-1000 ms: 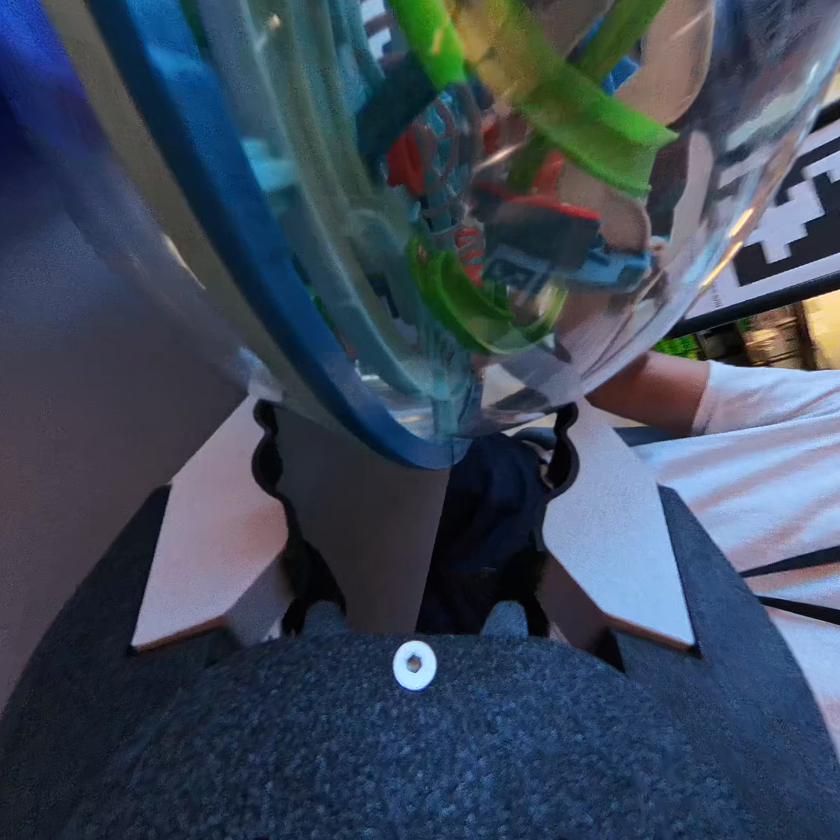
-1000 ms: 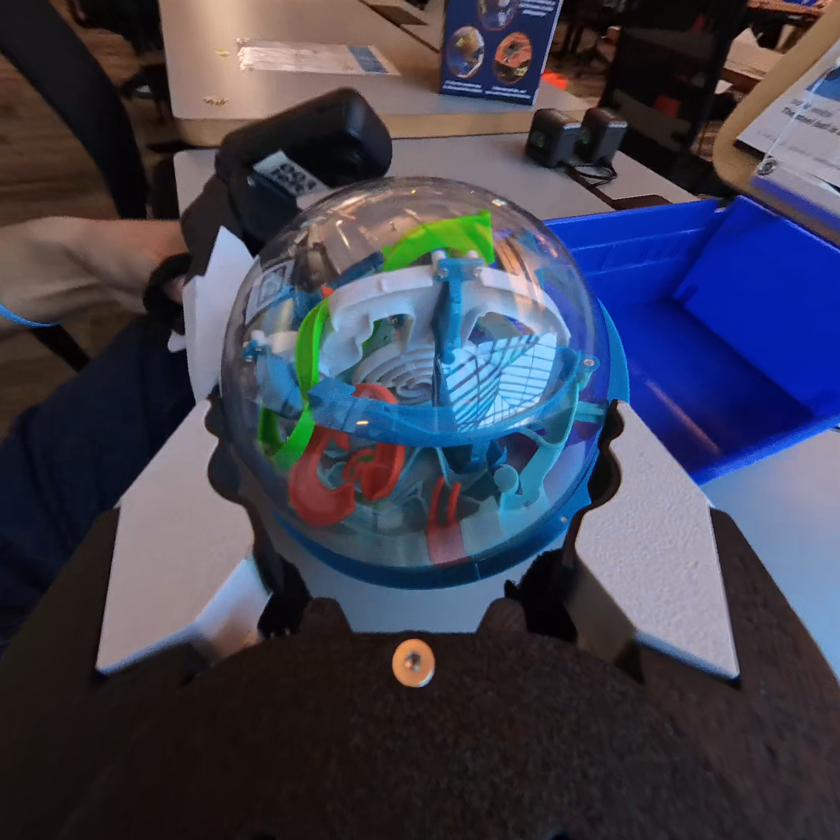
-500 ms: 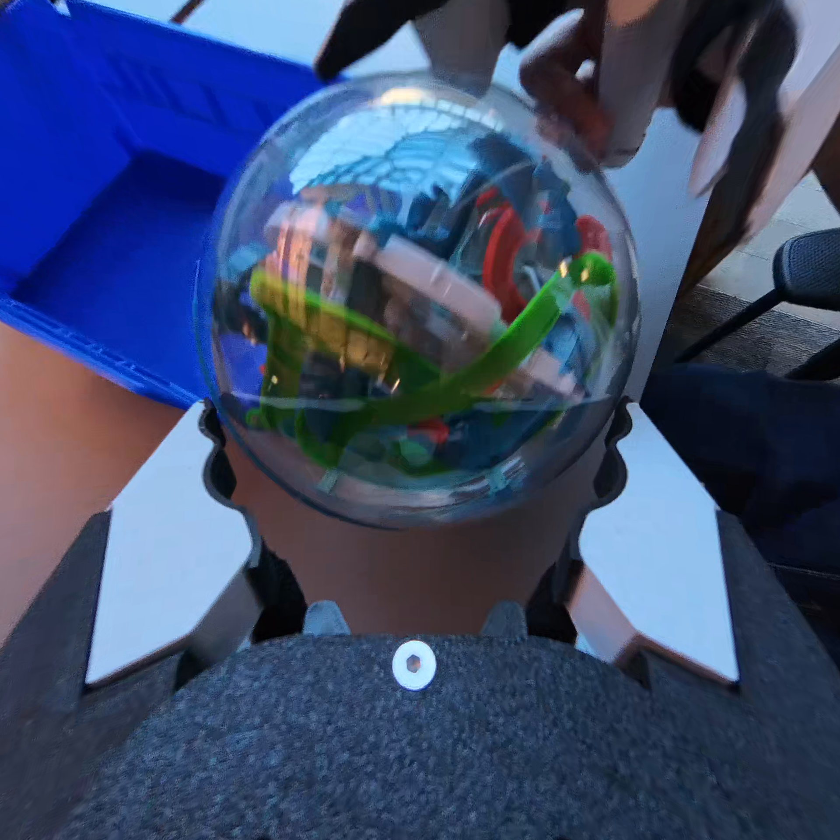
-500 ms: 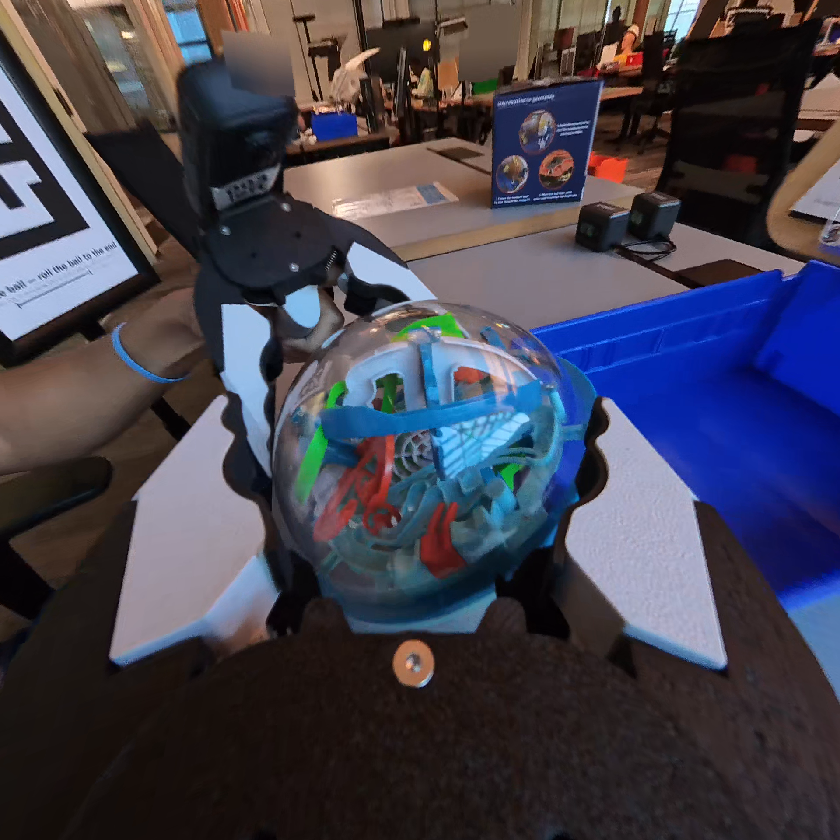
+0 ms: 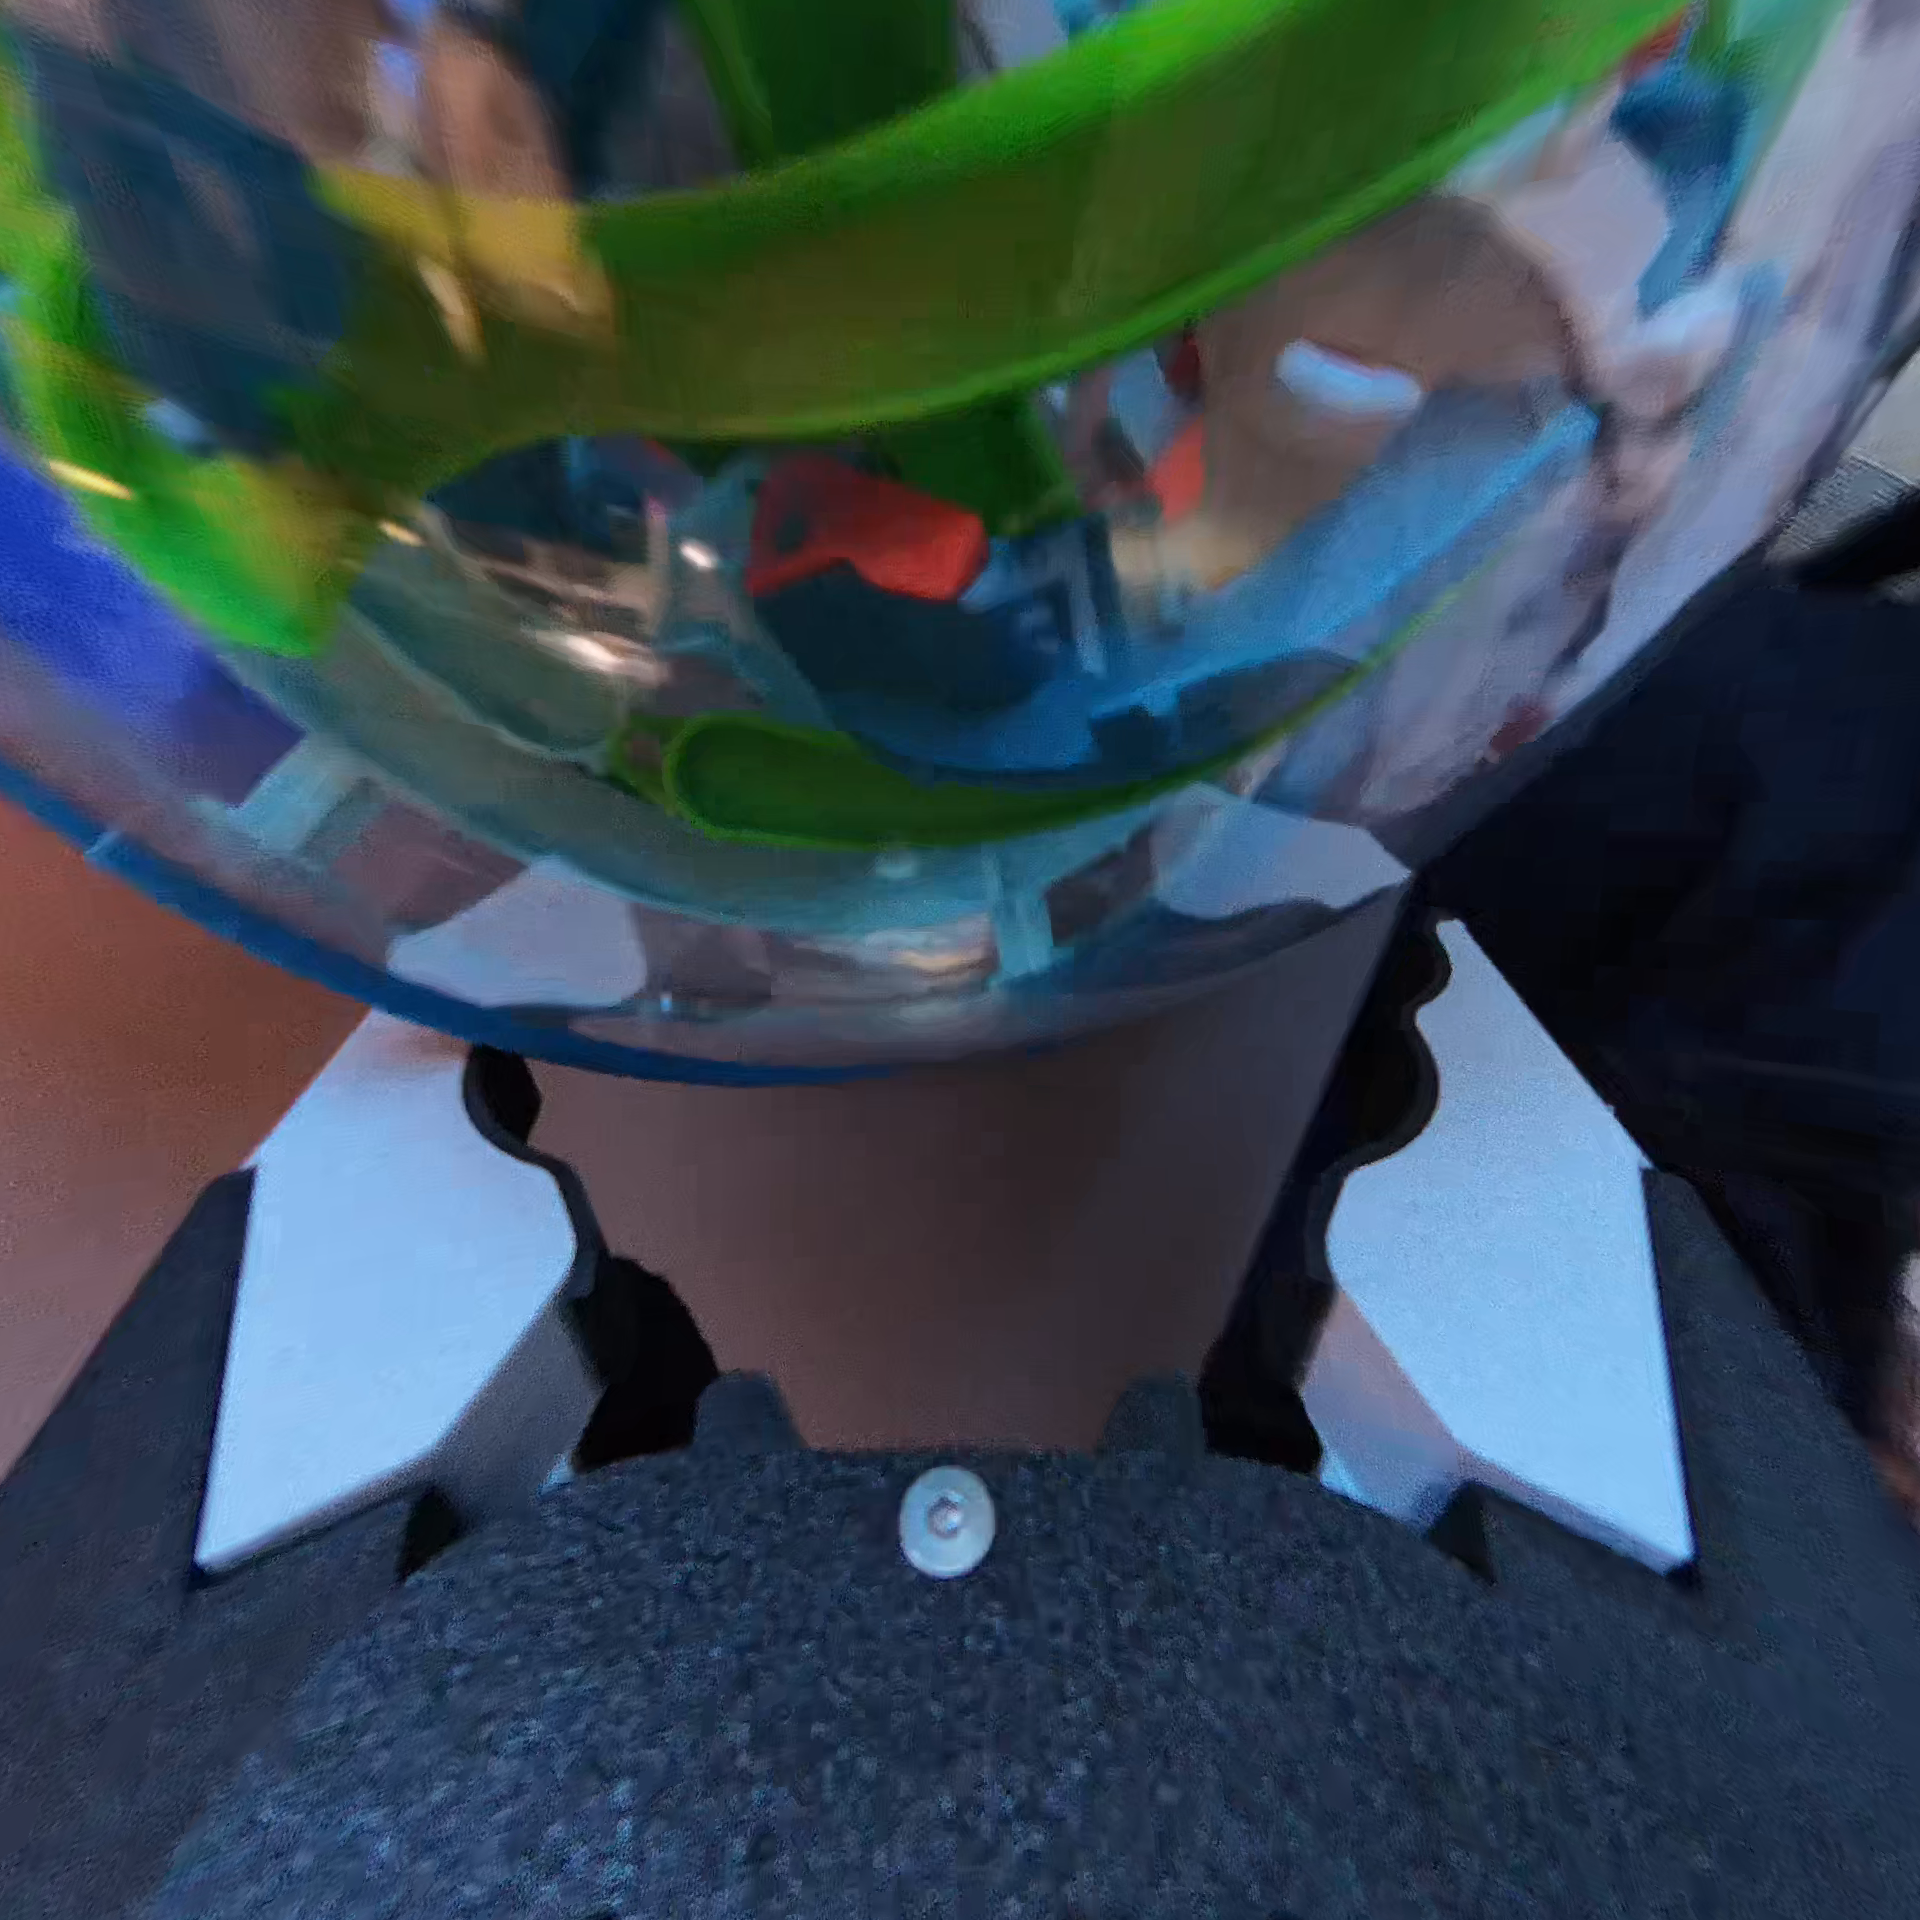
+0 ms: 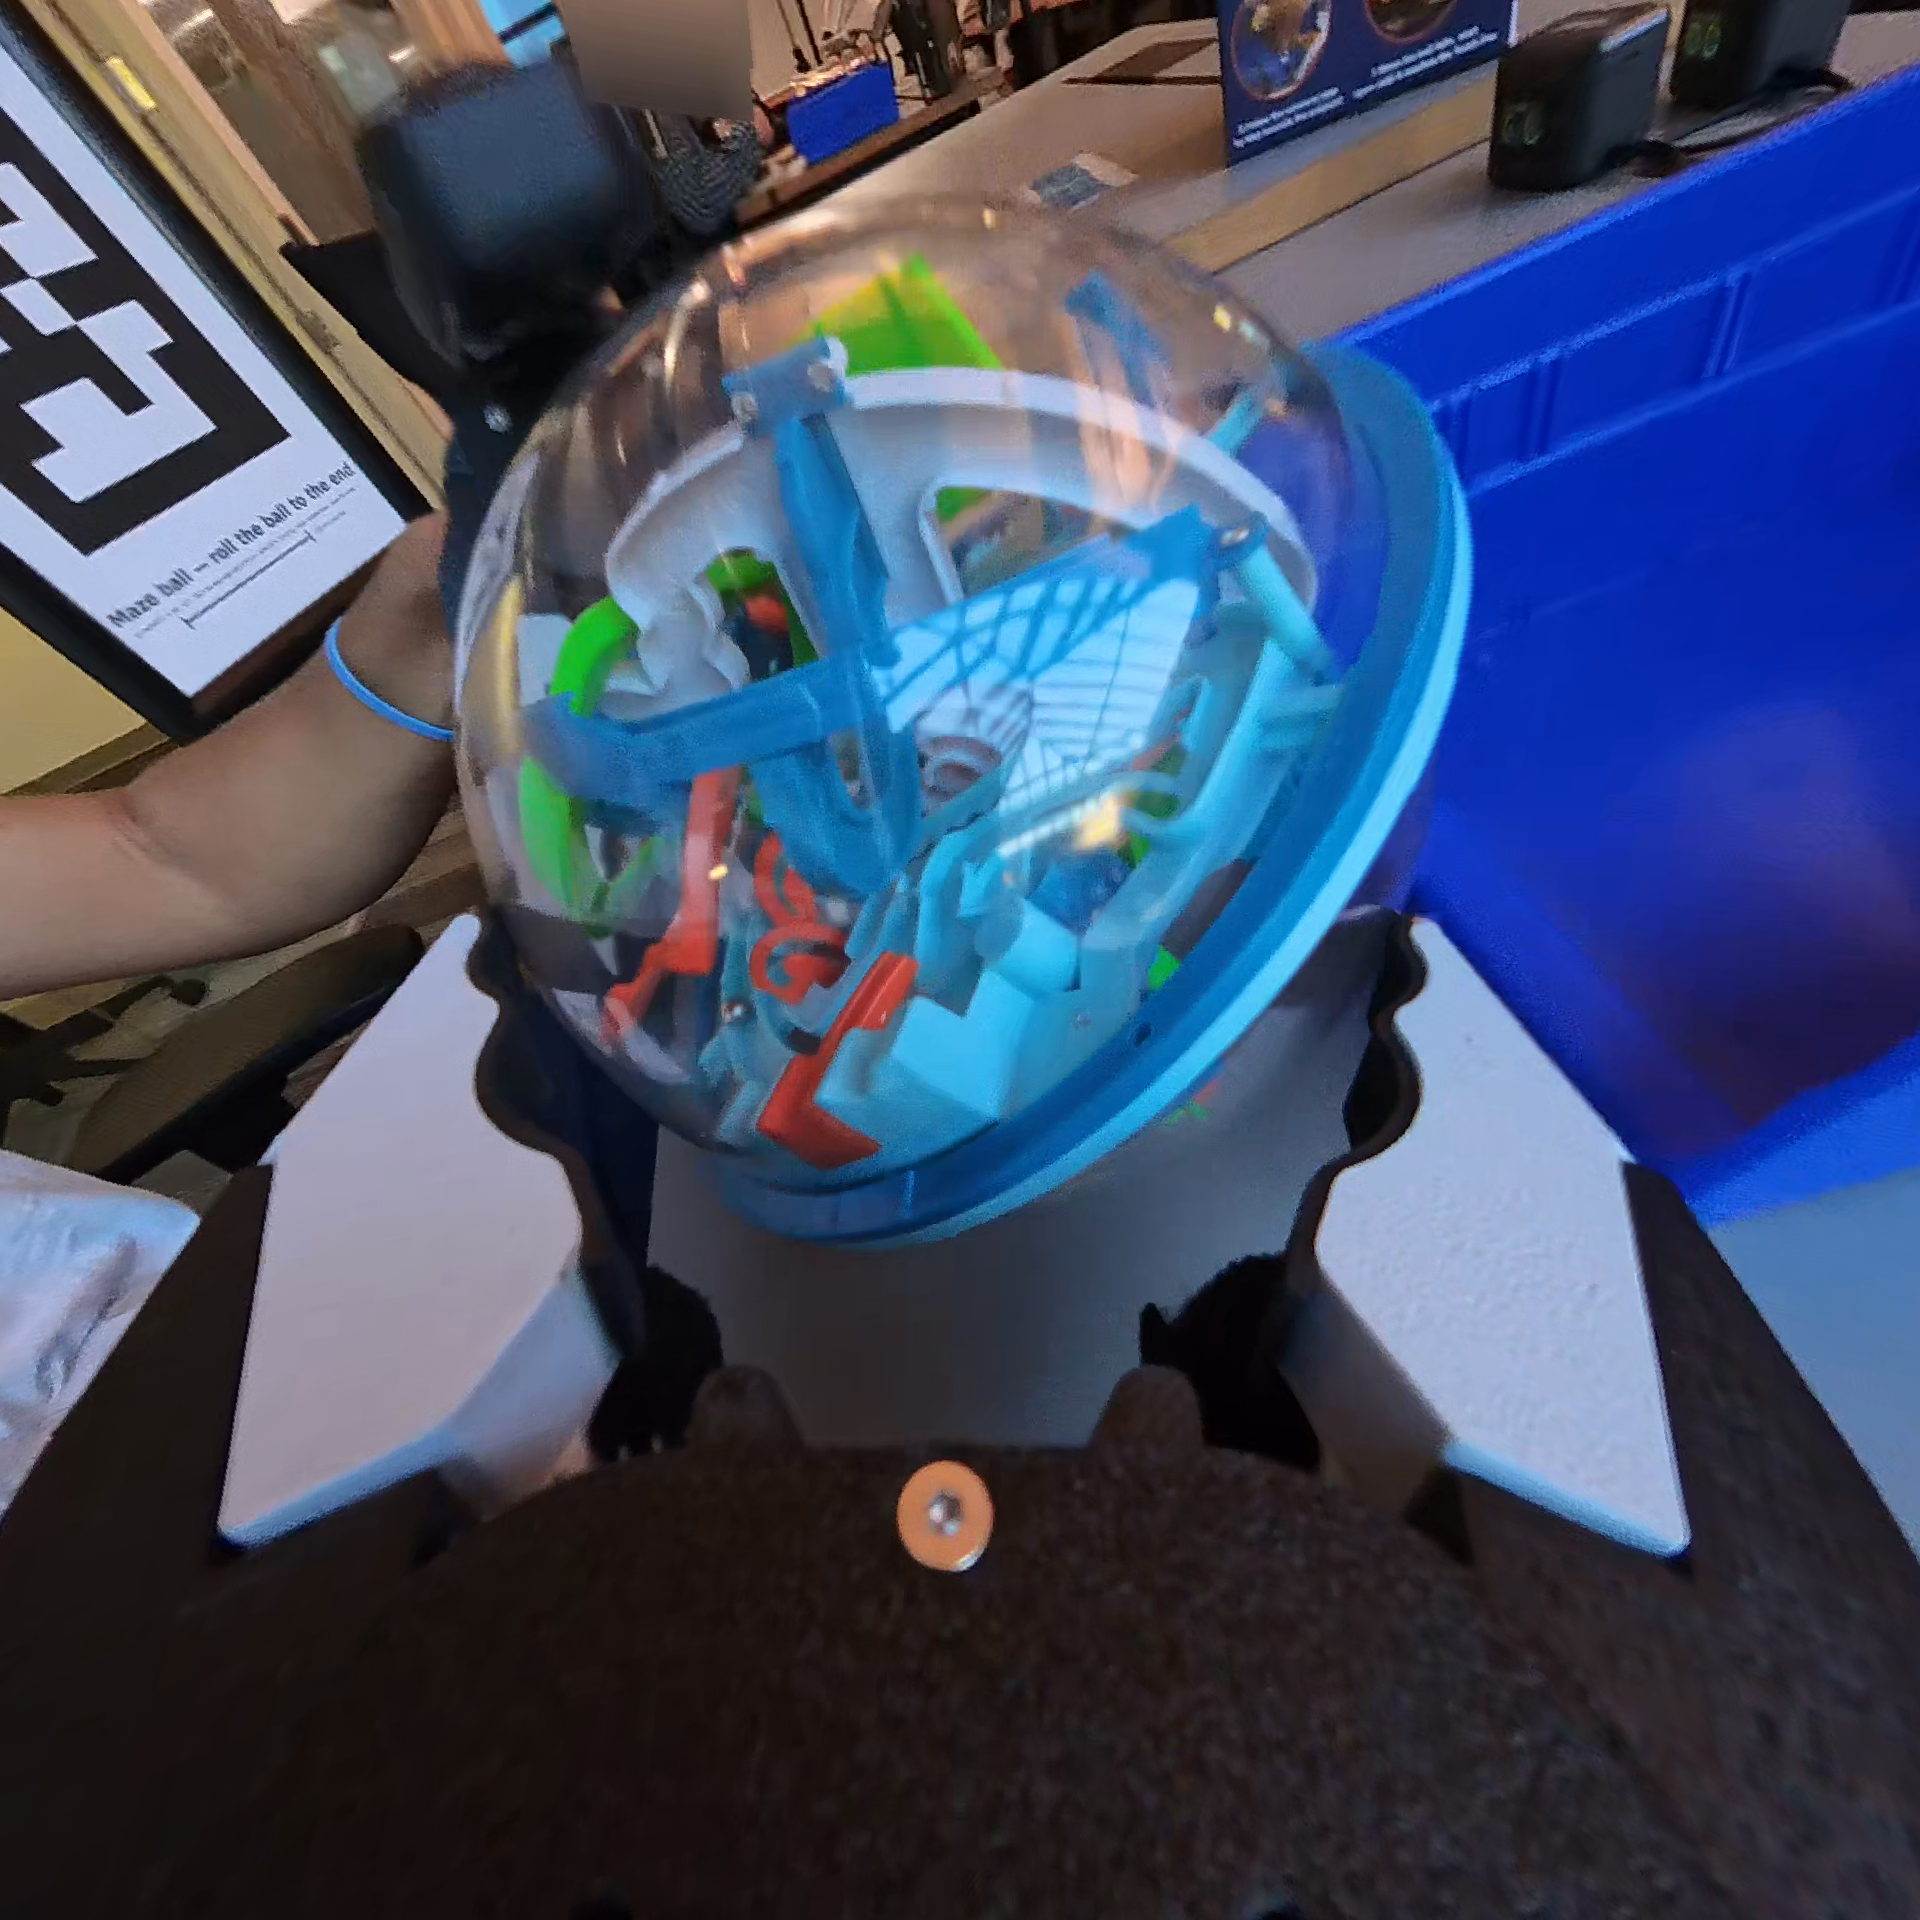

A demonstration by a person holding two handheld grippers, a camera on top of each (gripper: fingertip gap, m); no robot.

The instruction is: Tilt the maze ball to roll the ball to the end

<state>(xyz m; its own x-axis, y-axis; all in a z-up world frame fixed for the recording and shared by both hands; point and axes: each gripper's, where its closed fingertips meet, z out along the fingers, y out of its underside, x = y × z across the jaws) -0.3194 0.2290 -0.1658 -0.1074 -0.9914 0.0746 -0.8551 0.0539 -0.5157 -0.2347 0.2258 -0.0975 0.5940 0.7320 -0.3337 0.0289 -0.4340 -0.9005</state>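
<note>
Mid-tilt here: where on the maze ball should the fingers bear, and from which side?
Probably hold the maze ball across its widest part, beside the blue seam ring, one gripper from each opposite side. The clear dome is smooth and round, so anywhere narrower would likely slip as it tilts.

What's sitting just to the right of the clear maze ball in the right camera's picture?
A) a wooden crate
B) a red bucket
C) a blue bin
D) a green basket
C: a blue bin stands right of the maze ball, which sits between the right tongs.
</note>
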